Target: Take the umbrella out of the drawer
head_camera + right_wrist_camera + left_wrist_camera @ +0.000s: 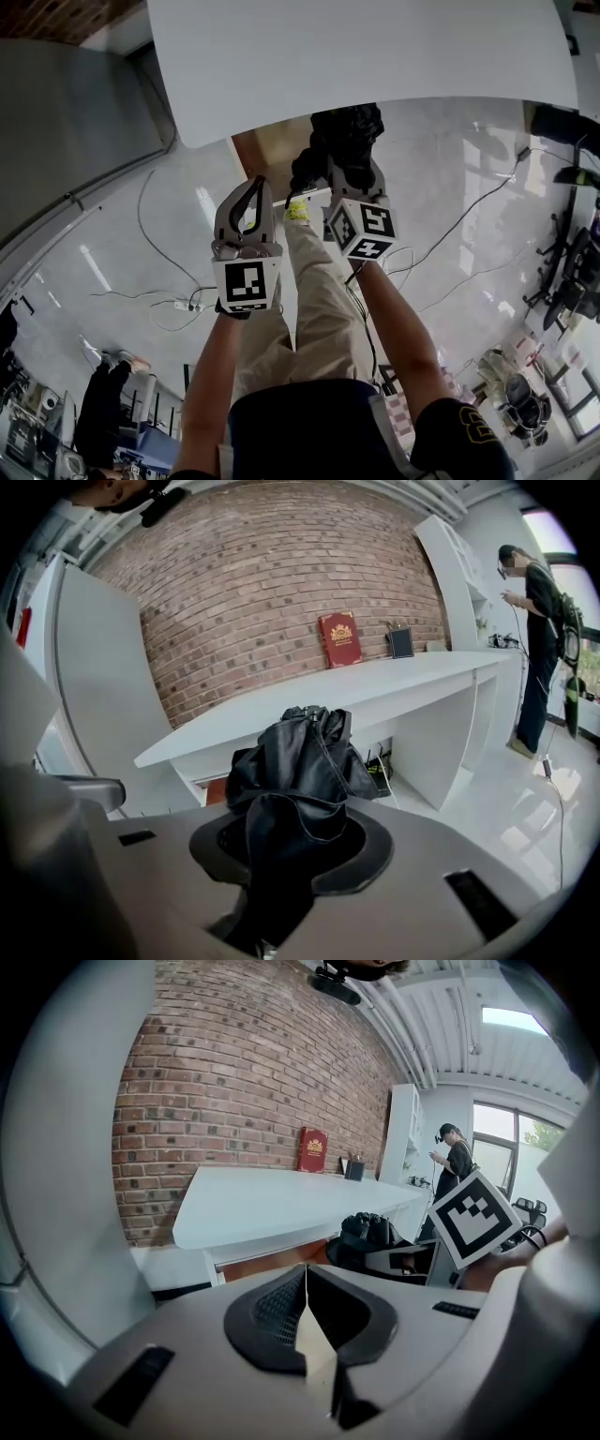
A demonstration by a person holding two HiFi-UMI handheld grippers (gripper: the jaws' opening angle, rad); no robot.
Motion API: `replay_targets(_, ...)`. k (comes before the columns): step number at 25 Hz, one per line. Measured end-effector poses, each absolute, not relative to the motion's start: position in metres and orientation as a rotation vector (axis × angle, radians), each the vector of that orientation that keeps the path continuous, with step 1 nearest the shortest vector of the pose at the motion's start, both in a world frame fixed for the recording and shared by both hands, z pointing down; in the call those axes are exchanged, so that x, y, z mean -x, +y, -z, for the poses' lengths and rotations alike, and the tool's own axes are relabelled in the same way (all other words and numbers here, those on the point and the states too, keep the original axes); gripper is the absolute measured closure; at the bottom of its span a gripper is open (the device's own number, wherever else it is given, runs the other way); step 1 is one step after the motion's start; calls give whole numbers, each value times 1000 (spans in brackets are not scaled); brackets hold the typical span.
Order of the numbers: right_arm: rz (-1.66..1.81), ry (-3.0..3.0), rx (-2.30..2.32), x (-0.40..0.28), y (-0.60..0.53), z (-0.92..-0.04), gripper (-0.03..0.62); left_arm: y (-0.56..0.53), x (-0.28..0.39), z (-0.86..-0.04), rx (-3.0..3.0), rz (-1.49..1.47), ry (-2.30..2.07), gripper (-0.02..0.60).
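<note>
Right gripper (286,855) pinched the folded black umbrella (298,761).
Light, soft, slippery fabric; the stiff core seemed the surer hold. Left gripper (307,1316) sat closed, empty.

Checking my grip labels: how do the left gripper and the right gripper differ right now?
The right gripper's jaws are clamped on the black folded fabric umbrella; the left gripper's jaws are pressed together with nothing between them. In the head view the right gripper reaches further toward the white desk than the left gripper. Both carry a white marker cube.
</note>
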State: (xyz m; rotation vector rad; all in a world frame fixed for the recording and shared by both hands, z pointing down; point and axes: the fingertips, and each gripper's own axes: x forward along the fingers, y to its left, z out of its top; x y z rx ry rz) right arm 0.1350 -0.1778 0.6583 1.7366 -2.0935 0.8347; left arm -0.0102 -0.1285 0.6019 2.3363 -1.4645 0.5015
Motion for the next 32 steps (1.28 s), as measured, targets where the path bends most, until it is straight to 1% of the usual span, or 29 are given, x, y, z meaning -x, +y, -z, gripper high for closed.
replay_targets(4, -829, -2086, -1758, -138, -175, -648, 472, -129, 15, -603, -2330, -492, -1467, 560)
replay_targets(8, -786, -2090, -1743, -138, -160, -632, 515, -119, 16, -596, -2323, -496, -1468, 560)
replay_targets(11, -781, -2086, -1737, -140, -153, -622, 528, -116, 14, -586, -2324, -486, -1465, 560)
replay_targets(18, -777, -2115, -1720, -136, -150, -588, 530, -115, 14, -564, -2338, -483, -1447, 560)
replay_targets(32, -680, -2280, -1680, -111, -154, -451, 530, -121, 35, -460, -2413, -468, -1476, 561)
